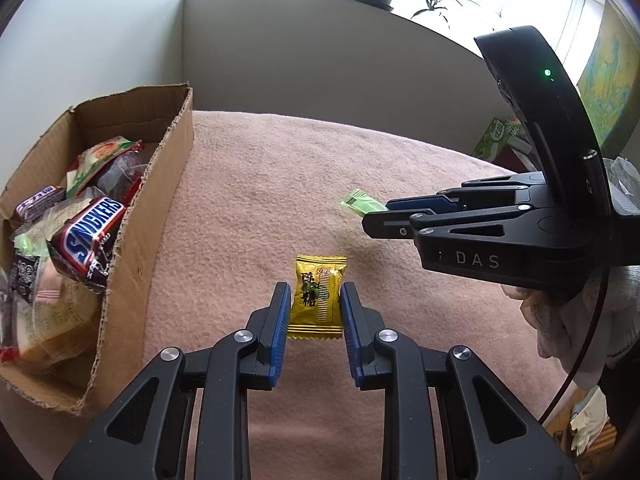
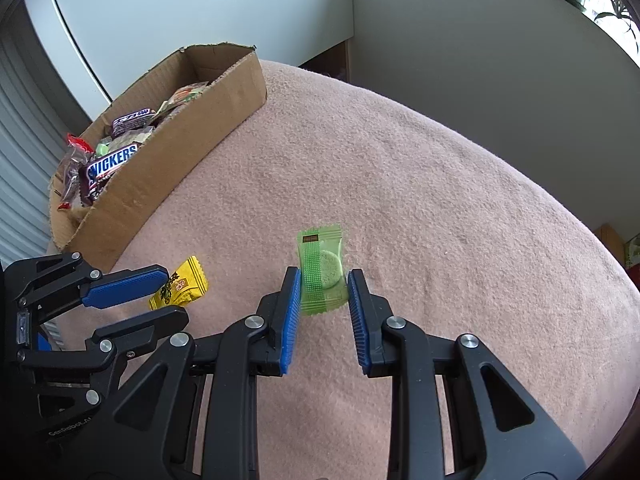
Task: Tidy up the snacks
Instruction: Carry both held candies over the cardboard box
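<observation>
Two candies in hand: one per gripper, so both look like they're mid-pickup right now.
Left gripper (image 1: 315,308): fingers (image 1: 280,312) pinched on the yellow candy (image 1: 318,300), blue pads pressed against both side edges of the wrapper. From the right wrist view the candy sticks out between them, and I can't quite tell if it's fully clear of the blanket.
Right gripper (image 2: 324,294): fingers (image 2: 291,300) closed onto the green wafer pack (image 2: 322,270), a see-through green wrapper with a round biscuit inside. Pads touch both sides and the top half pokes out past the tips.
Where they sit: both near the middle of the pink blanket (image 2: 440,200) that covers the desk, green one to the right of the yellow one.
Cardboard box (image 1: 160,184): on the left, well apart from both candies, open top, ragged edges. Already fairly loaded: a Snickers bar (image 1: 90,236), a purple bar, and some clear bagged stuff piled in.
Done so far: my guess is most of the job, since the box is stuffed.
Still loose: nothing else on the blanket that I can see, just these two.
Left to do: carry both over to the left and drop them in the box, then probably finished.
Off to the side: a green carton (image 1: 498,138) at the far right edge, can't tell if it counts.
</observation>
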The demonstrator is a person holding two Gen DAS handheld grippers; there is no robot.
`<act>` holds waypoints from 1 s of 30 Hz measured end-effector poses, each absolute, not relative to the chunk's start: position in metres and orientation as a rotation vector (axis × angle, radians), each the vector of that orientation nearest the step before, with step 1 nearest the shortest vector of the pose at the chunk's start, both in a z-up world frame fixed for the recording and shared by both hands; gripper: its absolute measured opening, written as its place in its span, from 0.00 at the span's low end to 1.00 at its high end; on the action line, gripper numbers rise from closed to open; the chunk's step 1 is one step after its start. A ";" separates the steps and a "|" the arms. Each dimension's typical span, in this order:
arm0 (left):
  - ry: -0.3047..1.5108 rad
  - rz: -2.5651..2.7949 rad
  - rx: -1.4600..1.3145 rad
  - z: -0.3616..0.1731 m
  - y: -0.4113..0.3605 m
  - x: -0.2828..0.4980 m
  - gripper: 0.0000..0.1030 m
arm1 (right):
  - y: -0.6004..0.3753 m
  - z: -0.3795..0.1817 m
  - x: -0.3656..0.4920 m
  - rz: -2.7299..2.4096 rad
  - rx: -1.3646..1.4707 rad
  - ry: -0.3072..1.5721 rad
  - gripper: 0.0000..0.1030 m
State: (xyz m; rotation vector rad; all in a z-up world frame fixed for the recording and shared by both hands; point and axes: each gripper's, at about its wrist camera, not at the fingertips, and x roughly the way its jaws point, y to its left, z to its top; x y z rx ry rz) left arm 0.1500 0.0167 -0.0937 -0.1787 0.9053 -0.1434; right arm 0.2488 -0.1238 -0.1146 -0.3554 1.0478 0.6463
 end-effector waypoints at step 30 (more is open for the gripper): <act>0.743 -0.031 -0.217 -0.029 0.119 0.077 0.23 | -0.027 -0.025 0.194 0.704 -0.359 0.883 0.24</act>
